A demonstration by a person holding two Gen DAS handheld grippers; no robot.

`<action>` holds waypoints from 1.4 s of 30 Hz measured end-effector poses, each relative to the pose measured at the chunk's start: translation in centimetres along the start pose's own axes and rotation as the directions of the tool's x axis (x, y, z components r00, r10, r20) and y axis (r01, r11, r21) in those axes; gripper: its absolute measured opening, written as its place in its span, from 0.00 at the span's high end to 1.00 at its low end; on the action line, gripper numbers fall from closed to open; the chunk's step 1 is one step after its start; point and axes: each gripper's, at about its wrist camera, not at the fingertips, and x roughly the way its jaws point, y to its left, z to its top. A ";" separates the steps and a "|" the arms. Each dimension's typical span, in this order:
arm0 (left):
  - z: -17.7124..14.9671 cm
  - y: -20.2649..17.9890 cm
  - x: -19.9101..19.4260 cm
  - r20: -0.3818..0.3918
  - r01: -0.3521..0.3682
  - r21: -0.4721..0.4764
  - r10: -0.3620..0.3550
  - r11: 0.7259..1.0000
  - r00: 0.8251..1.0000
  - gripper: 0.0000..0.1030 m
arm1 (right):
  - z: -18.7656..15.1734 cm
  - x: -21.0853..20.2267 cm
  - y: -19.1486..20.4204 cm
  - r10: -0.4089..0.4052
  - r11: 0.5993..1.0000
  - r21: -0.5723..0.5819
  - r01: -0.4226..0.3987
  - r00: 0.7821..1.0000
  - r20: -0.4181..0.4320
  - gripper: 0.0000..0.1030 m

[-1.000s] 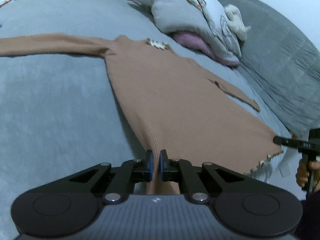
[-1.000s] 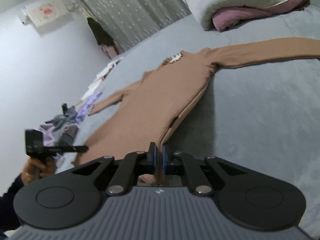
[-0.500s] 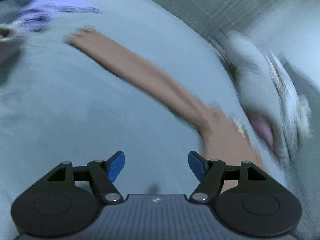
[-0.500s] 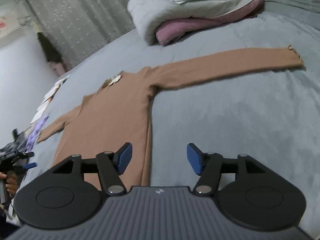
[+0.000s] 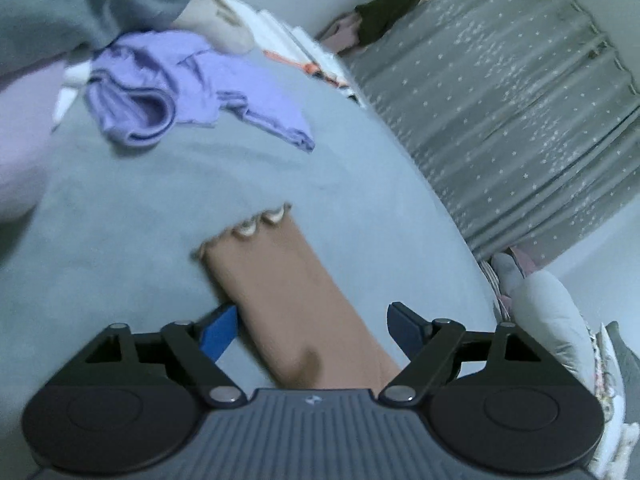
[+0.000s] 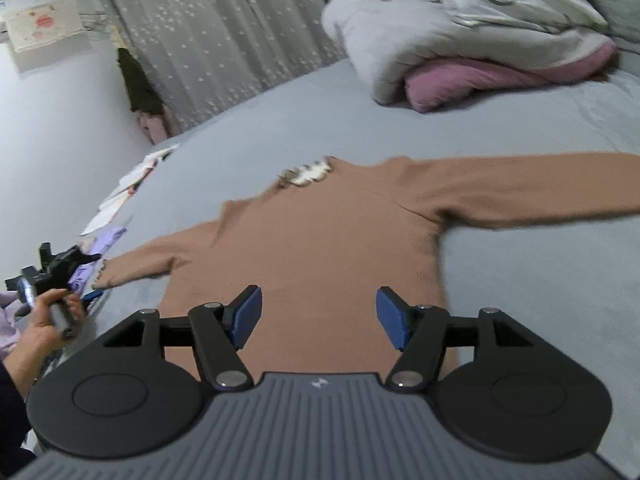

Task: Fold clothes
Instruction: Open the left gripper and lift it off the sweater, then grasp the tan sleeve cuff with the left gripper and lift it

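Observation:
A tan long-sleeved sweater (image 6: pixel 320 240) lies flat on the grey bed, both sleeves spread out, with a pale trim at the neck (image 6: pixel 306 172). My right gripper (image 6: pixel 318 316) hangs open over the sweater's lower body, nothing between its blue pads. My left gripper (image 5: pixel 312 328) is open too, straddling the left sleeve (image 5: pixel 288 288) just behind its scalloped cuff (image 5: pixel 256 226). In the right wrist view the left gripper (image 6: pixel 56 276) shows at the far left, held by a hand beside that cuff.
A lilac garment (image 5: pixel 180 92) and other loose clothes lie beyond the cuff. A folded grey and pink duvet (image 6: pixel 472 48) sits at the head of the bed (image 6: pixel 540 300). Grey curtains (image 5: pixel 500 120) hang behind; papers (image 6: pixel 128 184) lie at the far edge.
Both grippers let go of the sweater's hem and opened. The left one swung out along the left sleeve to its cuff; the right one moved over the sweater's body.

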 end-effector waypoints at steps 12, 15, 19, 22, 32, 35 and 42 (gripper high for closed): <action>1.7 -1.9 -2.0 0.105 0.087 0.061 -0.093 0.994 0.990 0.97 | 2.0 0.8 -0.9 -0.001 0.993 0.114 -0.007 0.997 0.071 0.37; 2.0 -3.4 -3.9 0.136 0.102 0.069 -0.110 0.992 0.985 0.99 | 2.1 0.4 -1.3 0.001 0.989 0.149 -0.015 0.996 0.093 0.36; 2.3 -5.3 -6.4 0.176 0.121 0.080 -0.134 0.989 0.975 0.99 | 2.0 0.3 -1.8 0.015 0.980 0.194 -0.034 0.995 0.098 0.36; 2.6 -6.8 -8.3 0.206 0.135 0.089 -0.151 0.987 0.967 0.99 | 1.9 0.2 -2.1 0.026 0.973 0.227 -0.049 0.995 0.101 0.36; 1.4 0.0 -7.3 0.037 -0.140 -0.095 0.144 0.986 0.989 0.28 | 1.8 0.3 -1.6 0.047 0.976 0.210 -0.064 0.995 0.086 0.24; 1.2 -0.4 -6.4 0.023 -0.131 -0.042 0.132 0.990 0.991 0.22 | 1.7 0.2 -1.2 0.048 0.977 0.201 -0.064 0.995 0.082 0.24; -0.2 -2.3 -1.2 0.034 -0.211 0.146 0.209 0.966 0.977 0.18 | 1.7 1.1 -0.5 0.043 0.982 0.183 -0.055 0.996 0.072 0.24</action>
